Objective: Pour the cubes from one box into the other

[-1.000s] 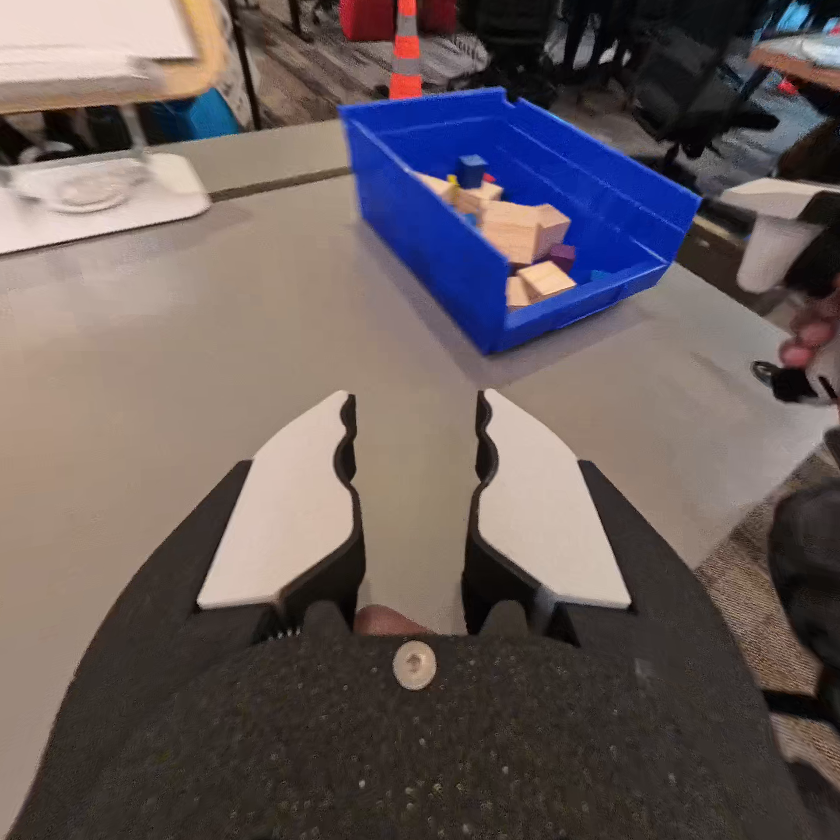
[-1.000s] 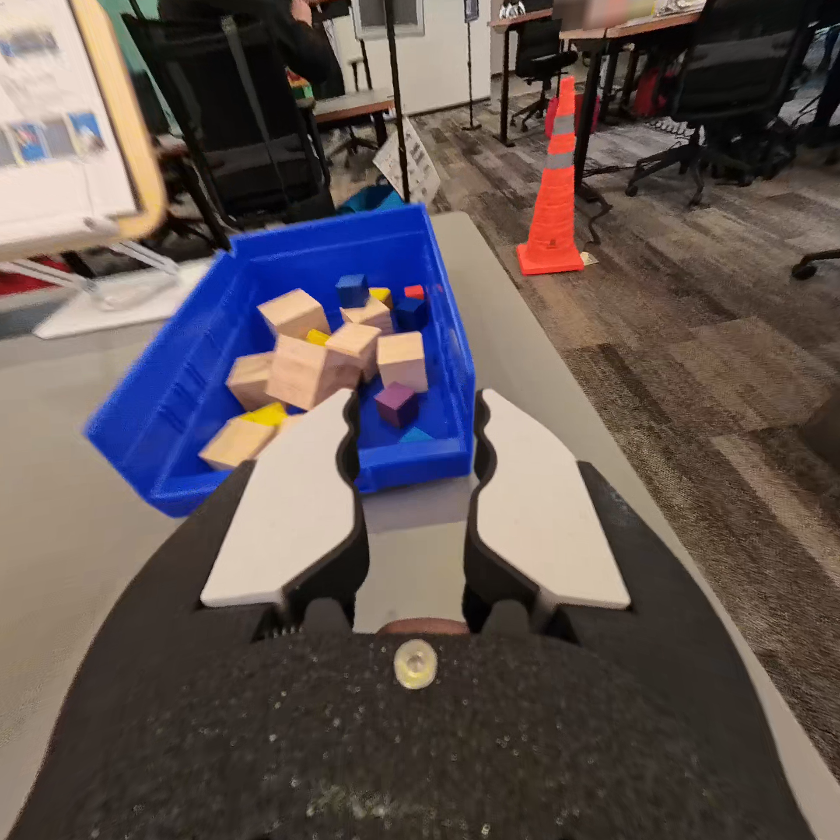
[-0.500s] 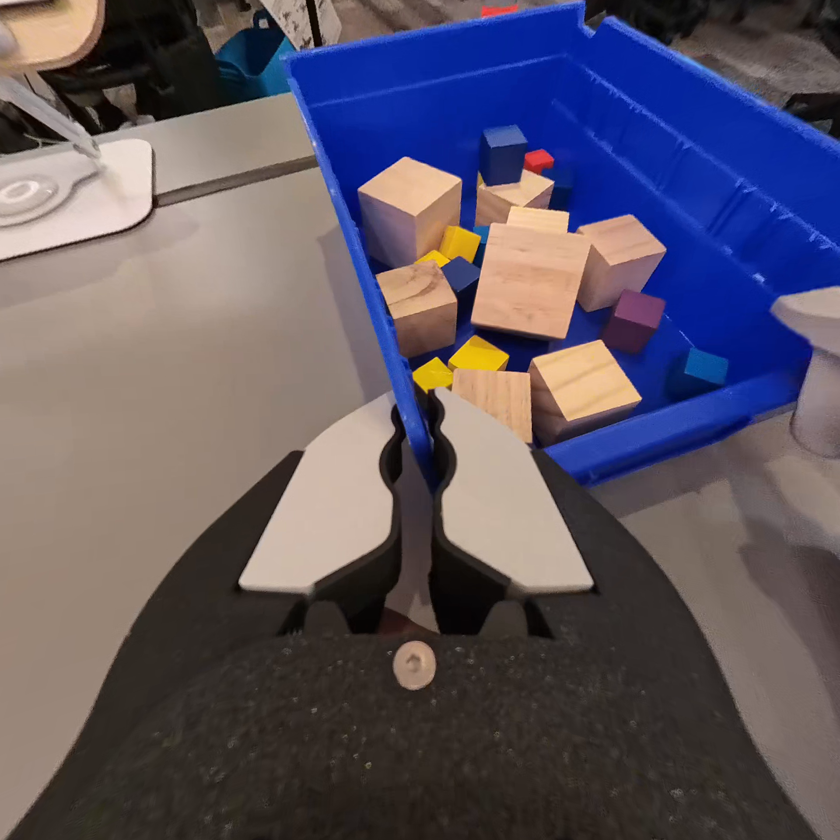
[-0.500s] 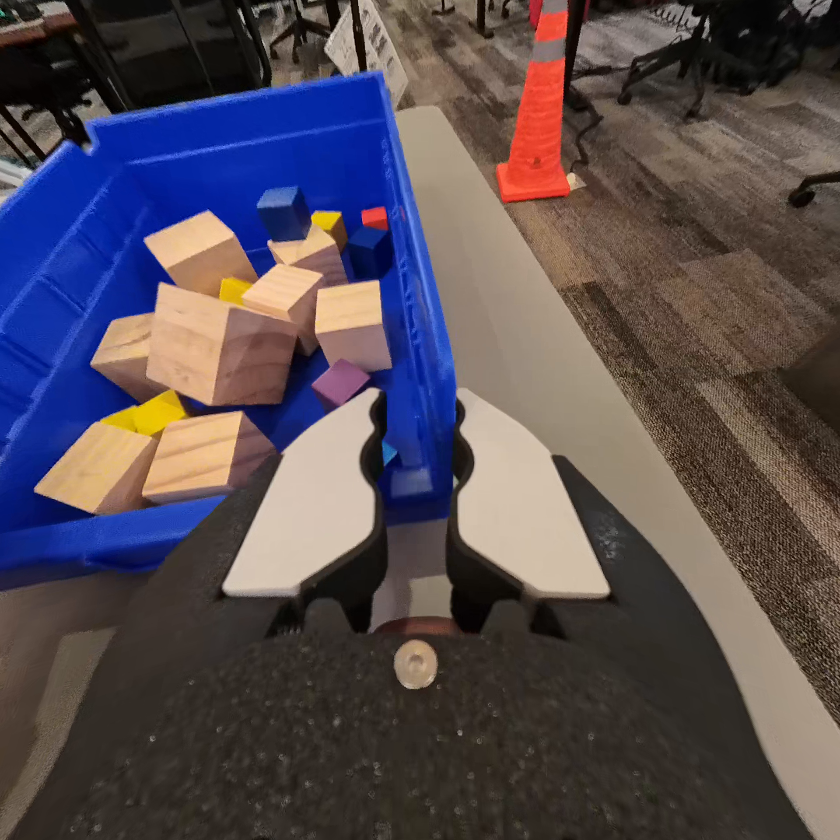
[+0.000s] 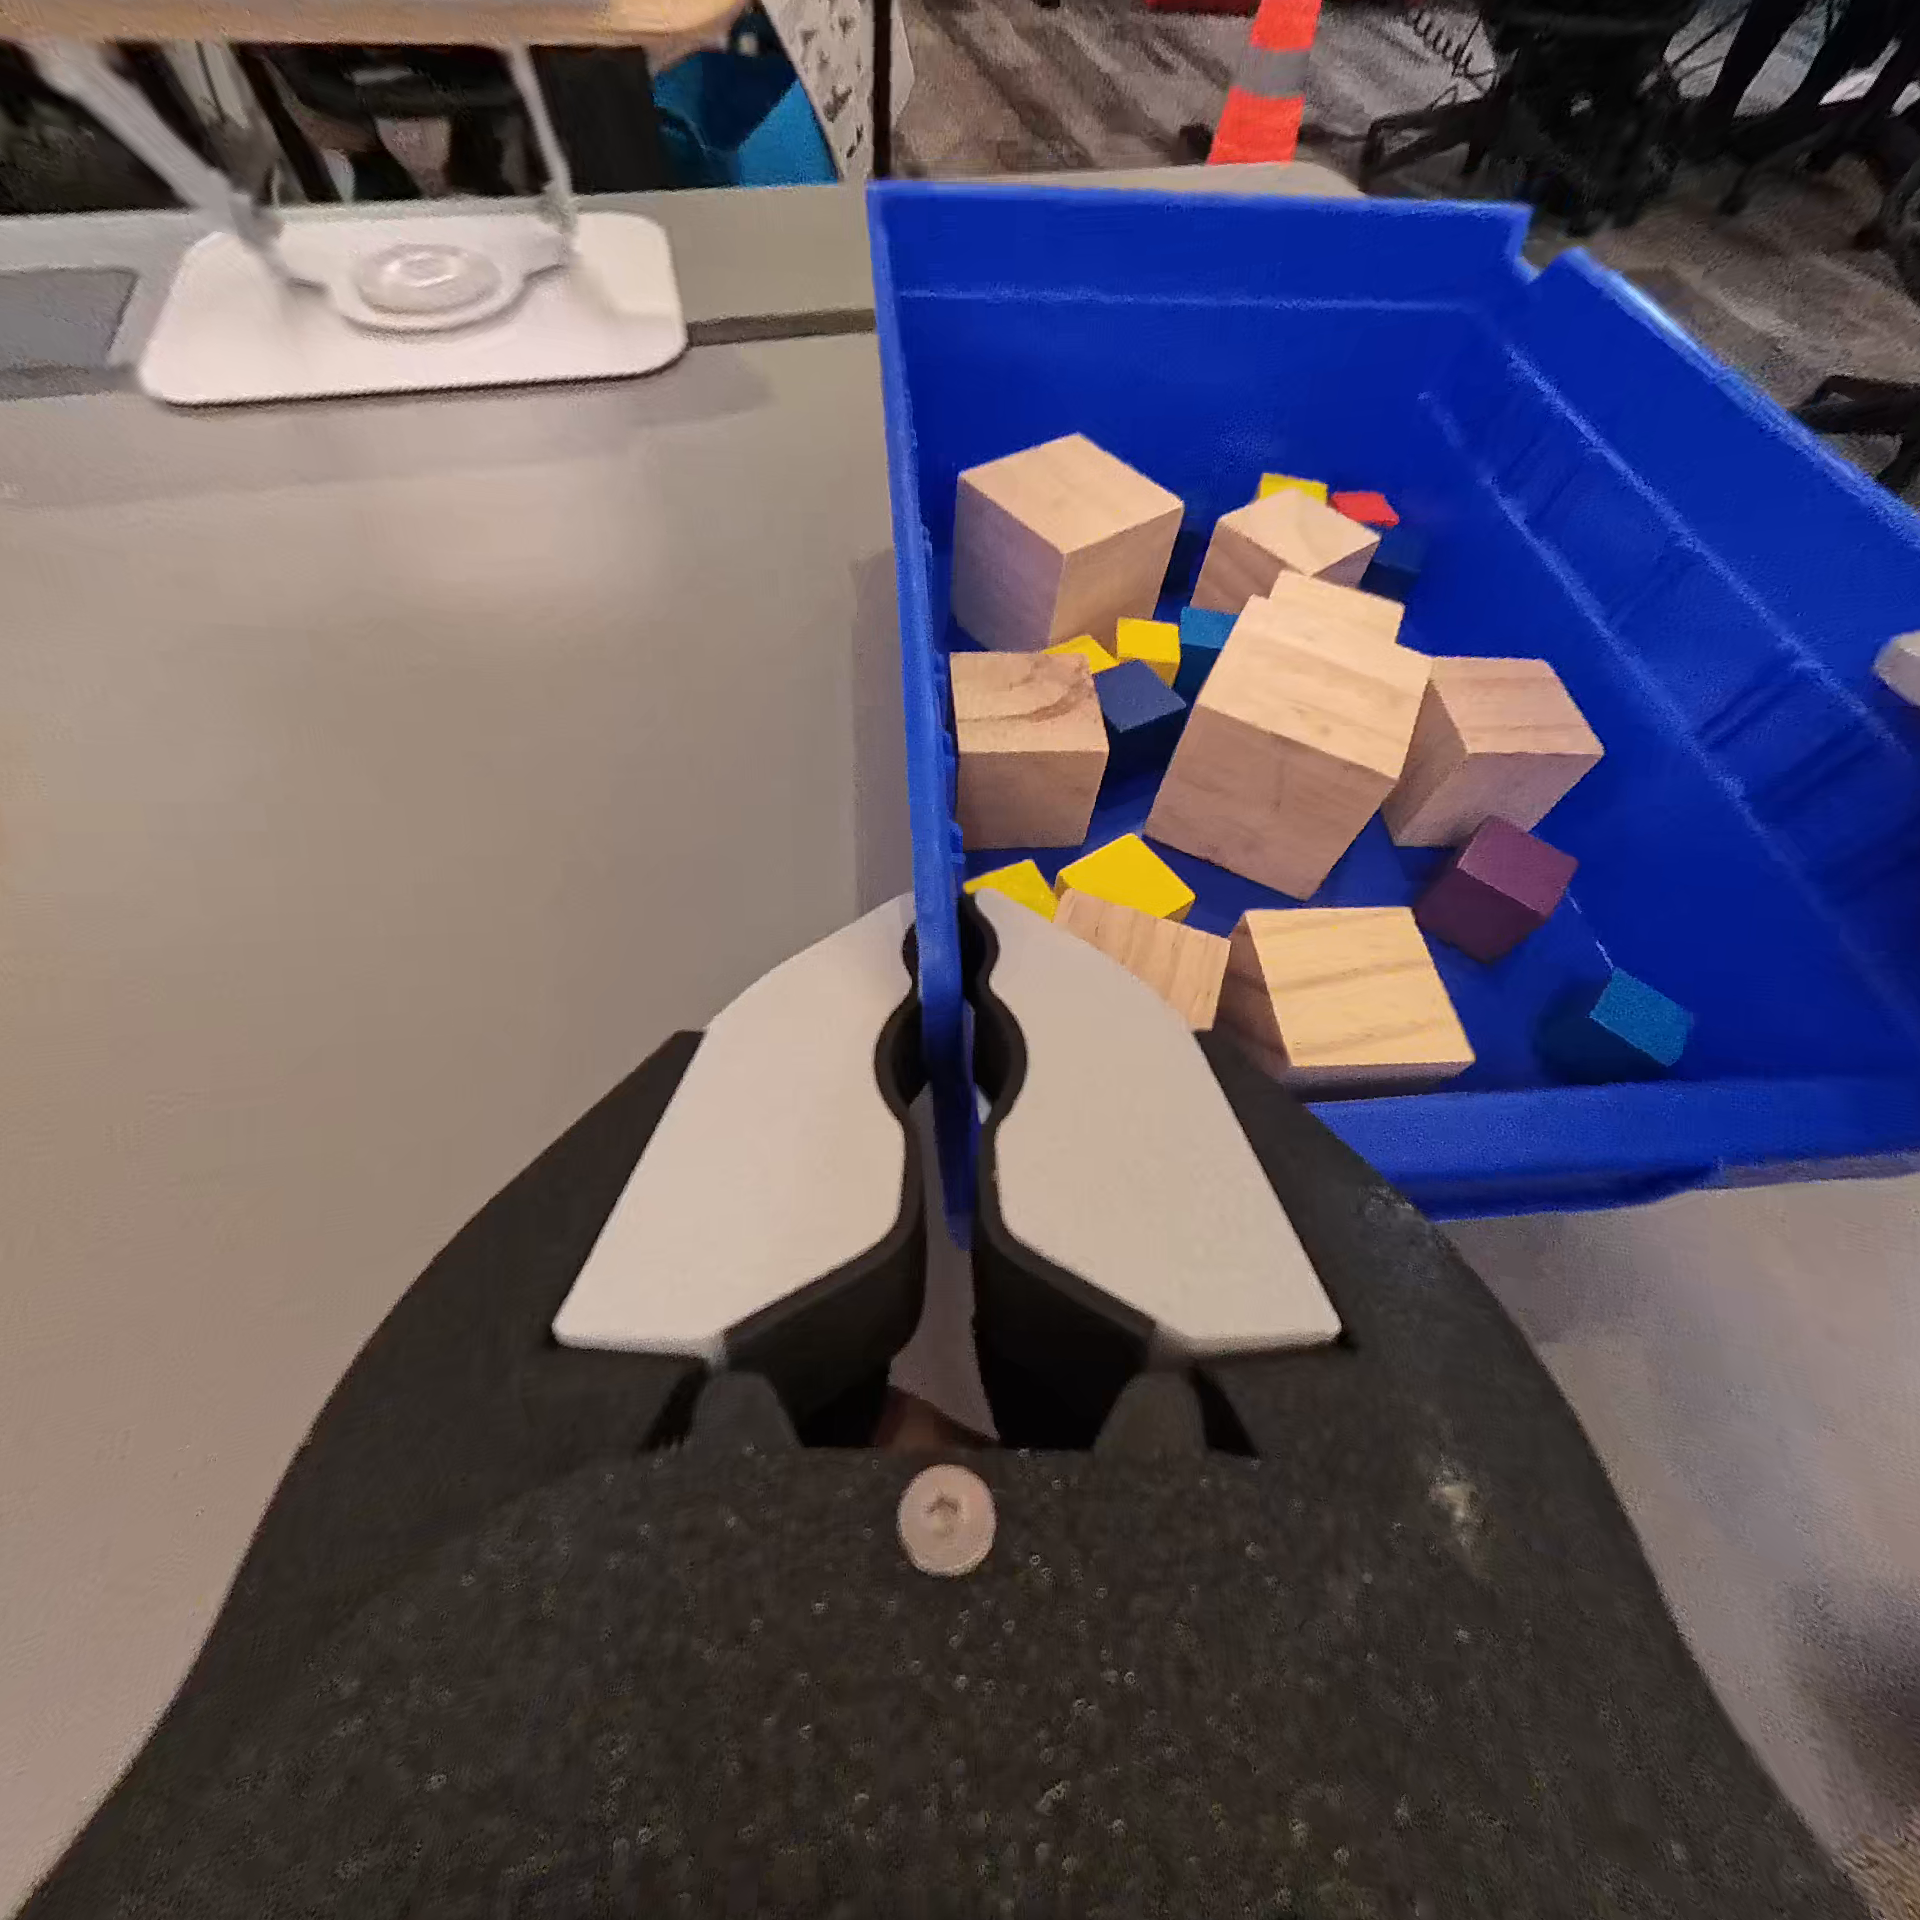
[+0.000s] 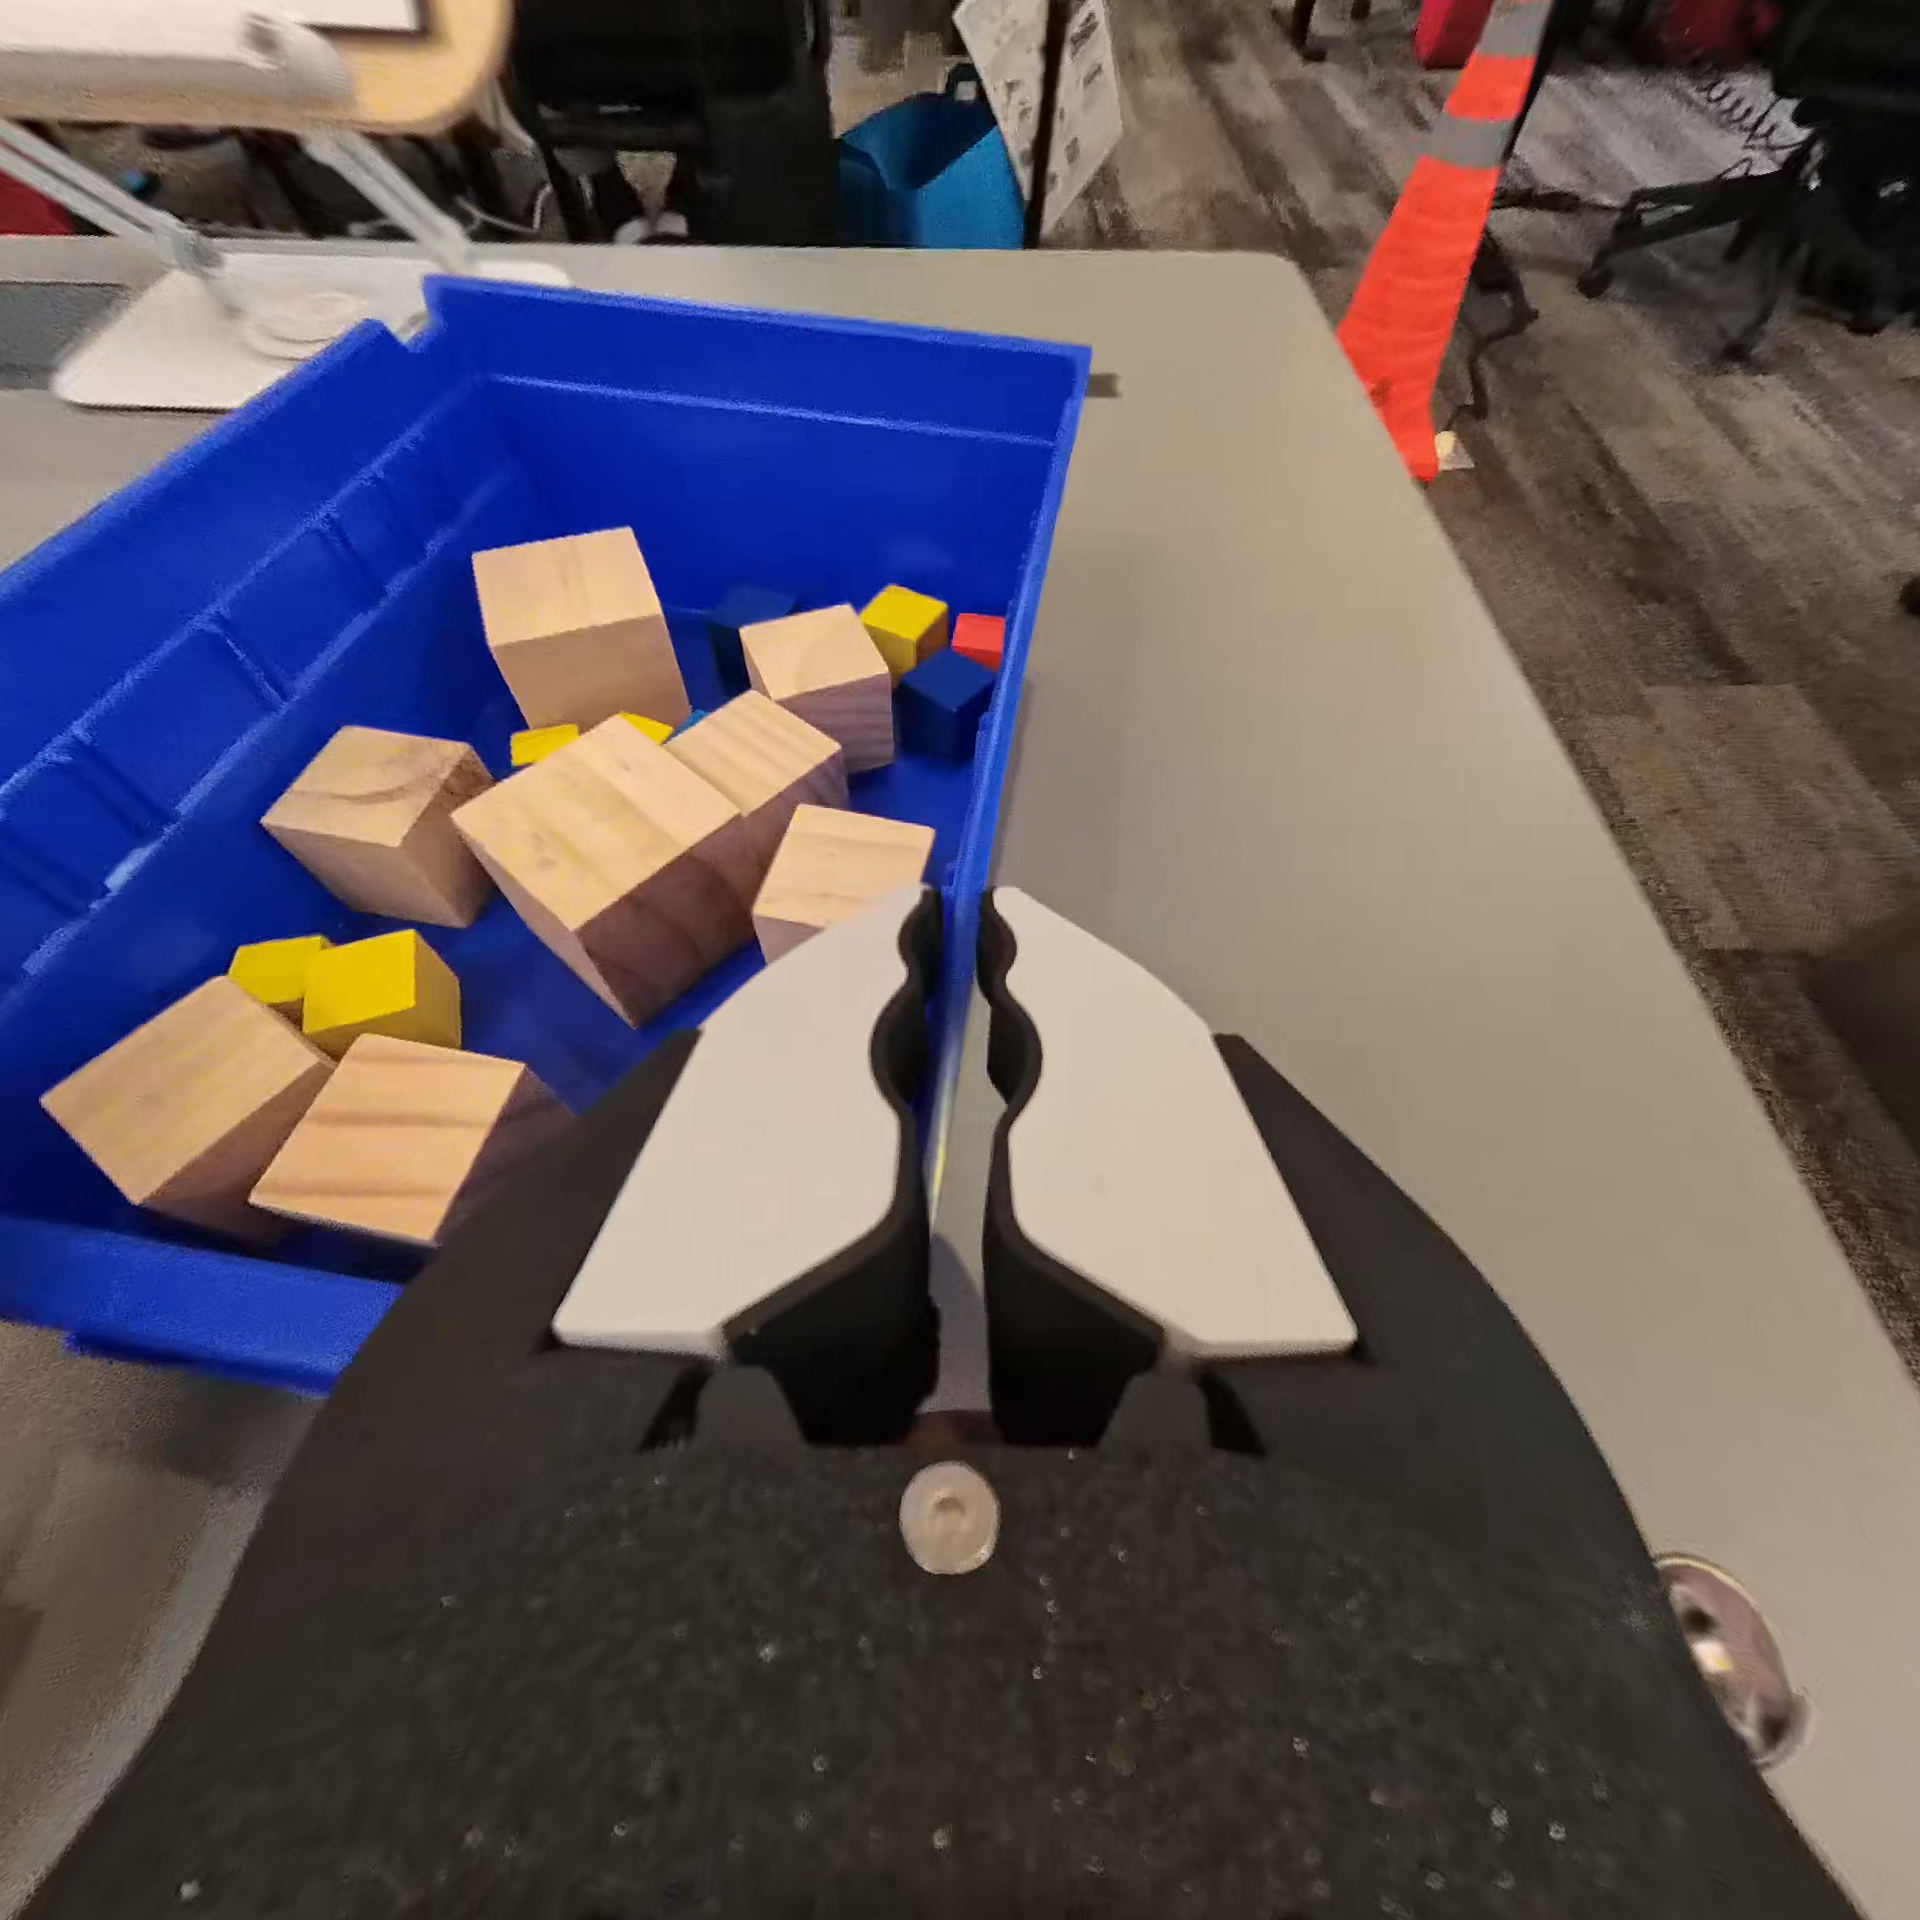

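A blue plastic box (image 5: 1195,343) on the grey table holds several wooden cubes (image 5: 1288,748) and small coloured cubes (image 5: 1127,878). My left gripper (image 5: 943,925) is shut on the box's left side wall near its front corner. My right gripper (image 6: 961,909) is shut on the same box's (image 6: 727,416) right side wall near the front; wooden cubes (image 6: 613,842) lie just left of it. A tip of the right gripper (image 5: 1901,665) shows at the right edge of the left wrist view. No second box is in view.
A white stand base (image 5: 416,301) sits on the table behind the box to the left. An orange traffic cone (image 6: 1444,239) stands on the floor to the right. The table's right edge (image 6: 1558,831) runs close to the box. Chairs stand behind.
Both grippers moved in from in front of the box and closed on its side walls, left on the left wall, right on the right wall. The box now looks raised and the cubes have shifted.
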`<state>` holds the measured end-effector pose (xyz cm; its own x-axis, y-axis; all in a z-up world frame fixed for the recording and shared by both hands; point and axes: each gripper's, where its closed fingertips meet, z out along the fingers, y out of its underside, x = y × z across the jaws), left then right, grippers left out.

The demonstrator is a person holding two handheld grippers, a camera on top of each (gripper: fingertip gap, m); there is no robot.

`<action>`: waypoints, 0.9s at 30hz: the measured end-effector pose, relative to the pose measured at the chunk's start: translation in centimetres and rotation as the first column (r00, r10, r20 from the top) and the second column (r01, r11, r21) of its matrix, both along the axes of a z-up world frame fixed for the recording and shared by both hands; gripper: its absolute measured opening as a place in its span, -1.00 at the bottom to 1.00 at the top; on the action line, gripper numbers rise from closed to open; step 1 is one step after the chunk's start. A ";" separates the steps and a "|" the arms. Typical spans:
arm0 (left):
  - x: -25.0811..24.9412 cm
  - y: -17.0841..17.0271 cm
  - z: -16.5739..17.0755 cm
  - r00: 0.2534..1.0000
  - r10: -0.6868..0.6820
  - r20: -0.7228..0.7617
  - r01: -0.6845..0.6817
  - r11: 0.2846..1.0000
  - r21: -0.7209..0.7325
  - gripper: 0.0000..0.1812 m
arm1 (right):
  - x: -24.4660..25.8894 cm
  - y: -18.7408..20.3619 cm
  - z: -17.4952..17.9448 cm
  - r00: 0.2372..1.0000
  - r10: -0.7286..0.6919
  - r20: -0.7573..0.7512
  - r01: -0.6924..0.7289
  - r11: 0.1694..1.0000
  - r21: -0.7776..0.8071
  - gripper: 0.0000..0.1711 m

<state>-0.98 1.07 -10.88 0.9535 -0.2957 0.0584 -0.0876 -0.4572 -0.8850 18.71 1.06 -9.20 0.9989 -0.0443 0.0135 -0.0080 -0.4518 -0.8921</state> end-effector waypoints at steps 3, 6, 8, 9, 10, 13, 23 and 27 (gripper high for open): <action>-4.9 -0.9 1.8 0.999 0.041 0.027 -0.041 0.999 0.007 -0.97 | -5.0 1.0 1.0 0.997 0.061 -0.051 -0.061 0.998 -0.014 -0.94; -11.7 -0.6 3.0 0.993 0.118 0.017 -0.119 0.992 0.036 -0.96 | -12.1 3.0 1.9 0.986 0.160 -0.051 -0.160 0.987 -0.004 -0.94; -16.5 0.1 3.2 0.984 0.181 0.011 -0.181 0.982 0.062 -0.97 | -17.1 4.4 2.5 0.976 0.212 -0.041 -0.212 0.977 0.010 -0.94; -18.7 0.5 3.1 0.979 0.205 0.010 -0.205 0.976 0.073 -0.97 | -19.5 5.1 2.6 0.971 0.236 -0.040 -0.235 0.972 0.012 -0.94; -20.7 1.0 2.8 0.975 0.220 0.012 -0.221 0.972 0.077 -0.97 | -21.6 5.8 2.6 0.966 0.255 -0.042 -0.255 0.967 0.017 -0.93; -25.2 2.3 0.8 0.974 0.226 0.030 -0.227 0.973 0.047 -0.97 | -26.3 7.0 1.6 0.957 0.289 -0.028 -0.289 0.957 -0.006 -0.94; -33.3 -4.1 3.6 0.971 -0.021 0.237 0.016 1.000 0.022 -0.57 | -26.5 2.8 4.0 0.928 0.366 0.061 -0.369 0.893 0.257 -0.42; -47.8 -6.5 4.2 0.945 0.261 0.196 -0.284 0.953 0.100 -0.57 | -25.0 0.3 6.9 0.893 0.292 0.341 -0.399 0.865 0.304 -0.26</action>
